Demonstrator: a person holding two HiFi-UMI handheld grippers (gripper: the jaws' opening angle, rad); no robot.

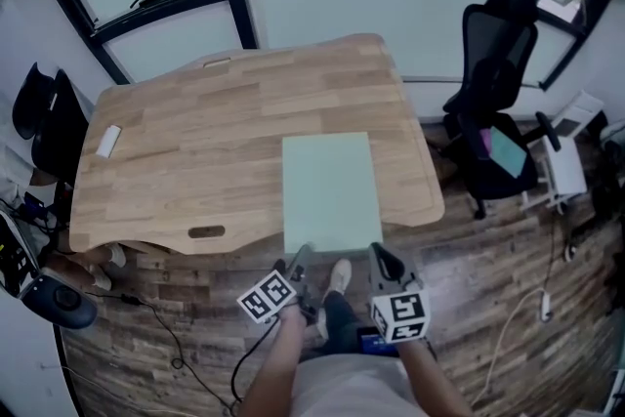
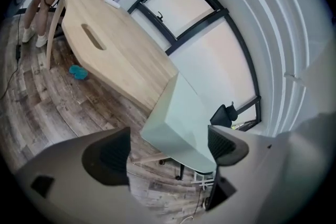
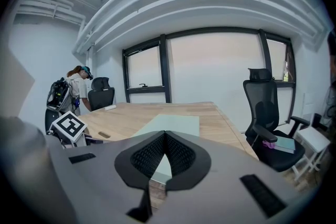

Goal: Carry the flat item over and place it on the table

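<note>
forearms forward, side by side; left gripper (image 2: 168, 147) jaws wide around green sheet (image 1: 330, 190) corner; right gripper (image 3: 165, 136) jaws pressed together.

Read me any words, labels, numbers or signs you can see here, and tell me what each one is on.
No readable text anywhere.
The left gripper and right gripper carry cubes showing only black-and-white square patterns, no letters.
The pale green sheet and wooden table bear no print.

In the right gripper view, the near edge of the pale green sheet (image 3: 176, 123) is hidden by the fingers (image 3: 184, 157) of the right gripper (image 3: 165, 136). The white object (image 1: 107, 141) on the bench (image 1: 195, 181) is too small to be identified.
</note>
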